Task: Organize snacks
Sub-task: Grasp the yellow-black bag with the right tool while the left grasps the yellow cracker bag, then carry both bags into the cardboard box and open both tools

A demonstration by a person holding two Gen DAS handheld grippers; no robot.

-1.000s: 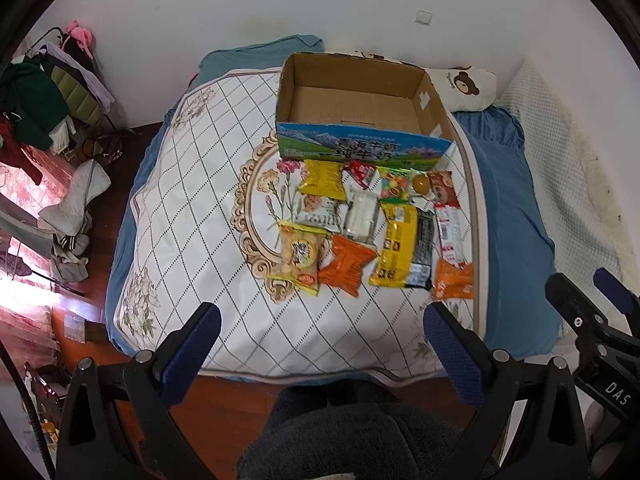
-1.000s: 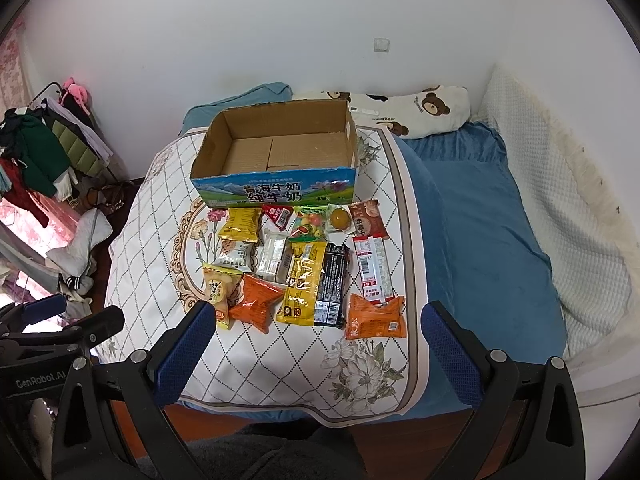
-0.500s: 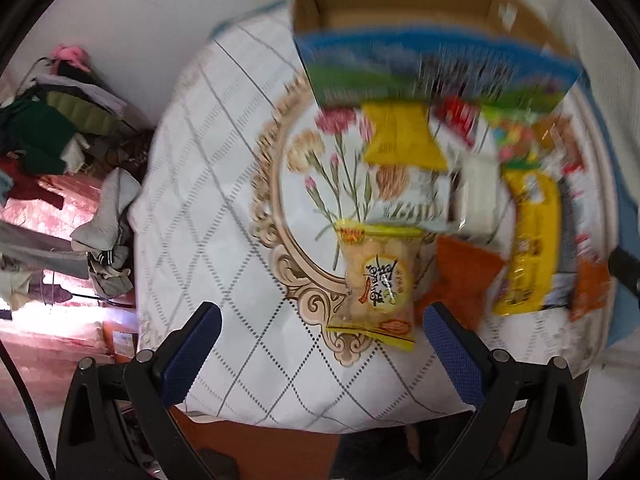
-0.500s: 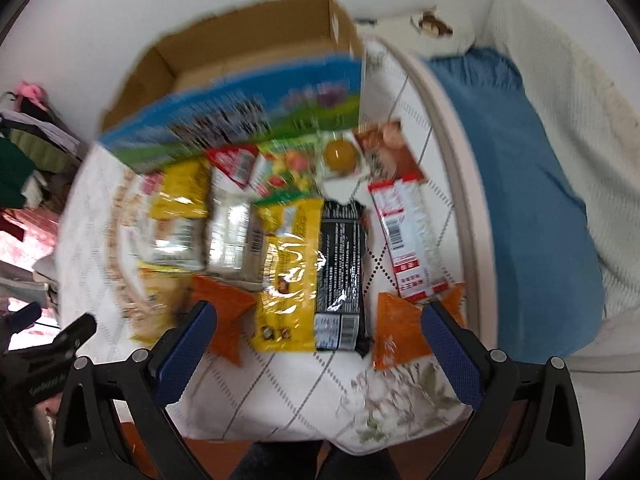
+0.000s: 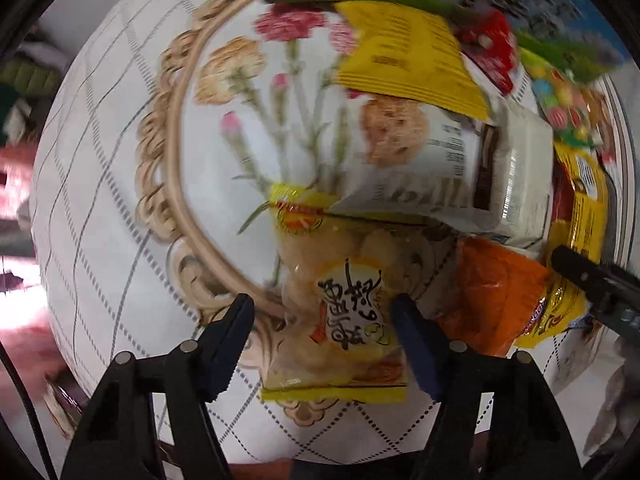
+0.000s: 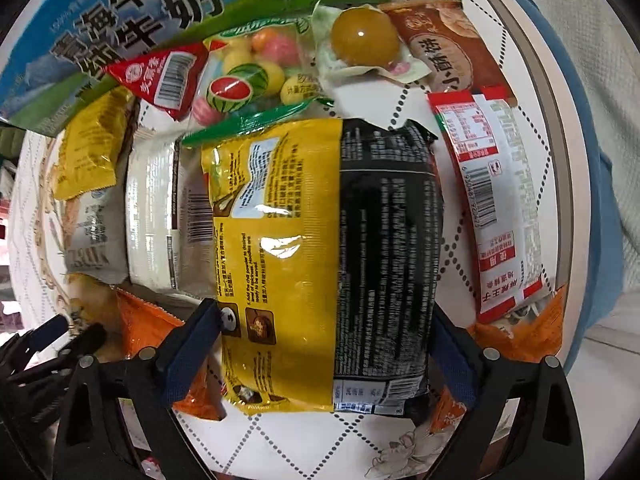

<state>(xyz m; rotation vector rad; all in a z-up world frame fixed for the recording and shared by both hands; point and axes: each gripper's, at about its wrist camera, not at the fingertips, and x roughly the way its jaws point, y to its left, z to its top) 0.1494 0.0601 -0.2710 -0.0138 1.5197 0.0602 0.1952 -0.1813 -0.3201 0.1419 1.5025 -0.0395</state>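
Two tools wide apart, left tool [image 5: 322, 314] straddling one rice-cracker packet [image 5: 340, 320], right tool [image 6: 326, 332] straddling two noodle packs [image 6: 320, 248]

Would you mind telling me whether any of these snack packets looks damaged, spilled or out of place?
Nothing looks torn or spilled. The packets merely overlap: the white biscuit packet lies over the top edge of the yellow rice cracker packet, and the green candy bag overlaps the yellow noodle packet.

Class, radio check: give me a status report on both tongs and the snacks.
Left tongs open, straddling the yellow cracker pack. Right tongs open around the yellow-and-black noodle packet. Neither gripped. Orange packet crowds alongside.
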